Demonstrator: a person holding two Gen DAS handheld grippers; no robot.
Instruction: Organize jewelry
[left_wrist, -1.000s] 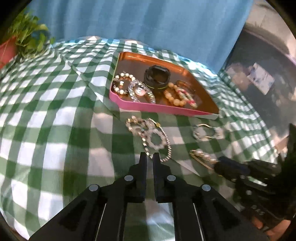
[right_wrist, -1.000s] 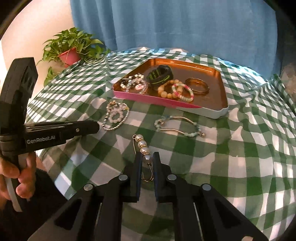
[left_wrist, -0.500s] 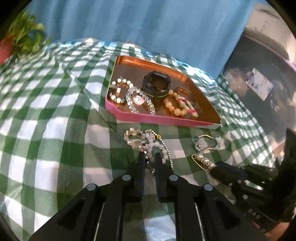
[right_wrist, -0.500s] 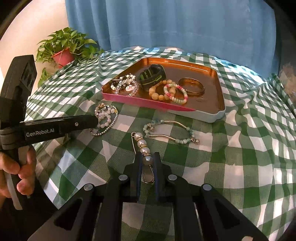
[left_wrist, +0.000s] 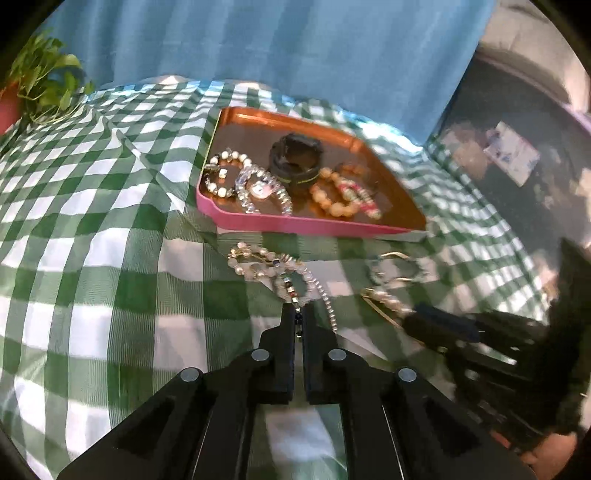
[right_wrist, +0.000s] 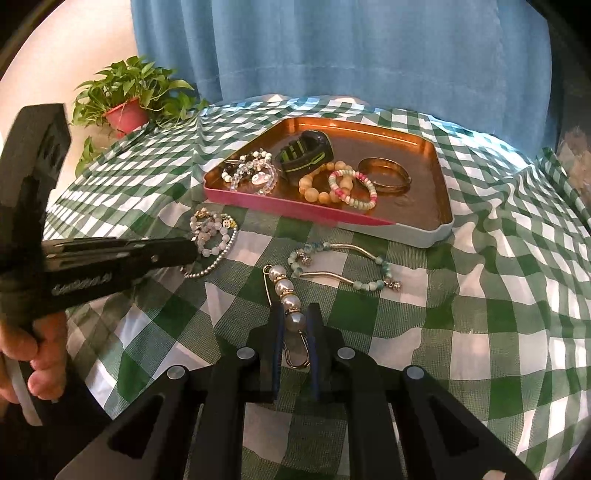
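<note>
Clamping: L tongs (left_wrist: 299, 314) just closed on bead bracelet cluster (left_wrist: 273, 266); R tongs (right_wrist: 295, 317) grip pearl pin (right_wrist: 286, 291). Tray (right_wrist: 439, 221) at 12 o'clock on tabletop (right_wrist: 480, 332).

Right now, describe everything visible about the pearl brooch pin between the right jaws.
The pearl brooch pin is a gold-toned safety-pin frame carrying a row of white pearls separated by small sparkly gold spacers, ending in a greyer bead. It lies on the green checked tablecloth, in front of the tray, pointing away from the camera. The right gripper is shut on its near end, the grey bead pinched between the jaws, the looped clasp behind them.
</note>
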